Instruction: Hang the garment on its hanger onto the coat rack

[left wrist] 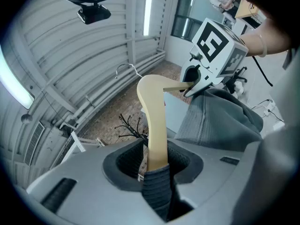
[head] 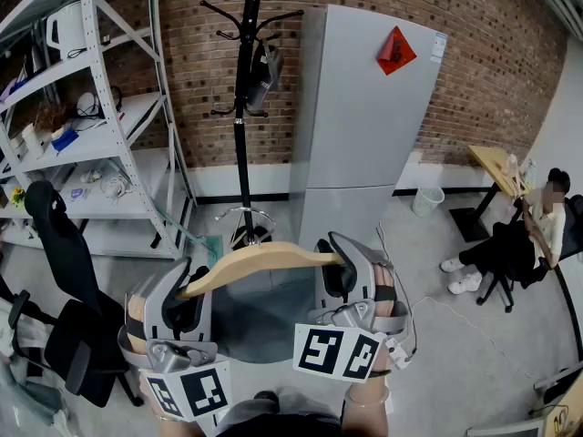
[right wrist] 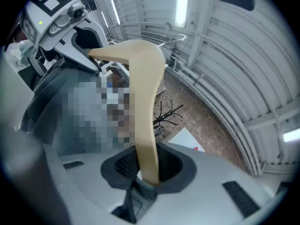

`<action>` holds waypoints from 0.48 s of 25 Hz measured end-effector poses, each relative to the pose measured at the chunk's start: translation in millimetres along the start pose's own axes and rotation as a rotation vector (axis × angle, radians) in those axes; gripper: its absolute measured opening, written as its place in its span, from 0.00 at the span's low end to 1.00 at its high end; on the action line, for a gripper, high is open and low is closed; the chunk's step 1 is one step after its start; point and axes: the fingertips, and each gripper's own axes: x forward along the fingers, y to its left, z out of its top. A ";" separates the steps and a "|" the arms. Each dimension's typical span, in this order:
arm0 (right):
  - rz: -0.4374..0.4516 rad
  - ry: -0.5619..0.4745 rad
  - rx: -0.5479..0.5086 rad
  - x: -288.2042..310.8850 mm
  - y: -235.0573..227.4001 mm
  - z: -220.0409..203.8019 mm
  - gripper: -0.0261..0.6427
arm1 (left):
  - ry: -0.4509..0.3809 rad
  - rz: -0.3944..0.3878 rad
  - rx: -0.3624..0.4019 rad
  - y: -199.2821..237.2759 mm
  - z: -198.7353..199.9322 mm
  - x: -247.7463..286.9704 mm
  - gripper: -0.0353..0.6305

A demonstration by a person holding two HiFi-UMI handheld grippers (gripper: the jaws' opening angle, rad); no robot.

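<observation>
left tongs (head: 188,291) and right tongs (head: 341,268) clamp hanger (head: 264,259), half hiding the garment (head: 260,324).

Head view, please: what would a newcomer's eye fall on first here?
A pale curved wooden hanger spans the bottom centre, its ends clamped in the left gripper and right gripper, a grey garment hanging beneath. Behind stands a black metal coat rack against the brick wall, beside a tall grey refrigerator.
</observation>
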 end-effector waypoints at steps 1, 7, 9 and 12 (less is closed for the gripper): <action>0.004 0.001 0.003 0.4 0.7 -0.9 0.16 | 0.002 -0.001 0.001 -0.3 0.2 0.3 0.23; 0.027 0.005 0.009 4.3 4.1 -5.0 0.16 | 0.017 -0.008 0.001 -2.1 -0.7 3.9 0.23; 0.035 0.005 0.010 6.0 4.7 -5.1 0.16 | 0.024 -0.010 0.003 -2.2 -1.6 4.9 0.23; 0.047 0.003 0.023 8.5 6.6 -6.8 0.16 | 0.036 -0.012 0.007 -4.6 -4.0 6.4 0.23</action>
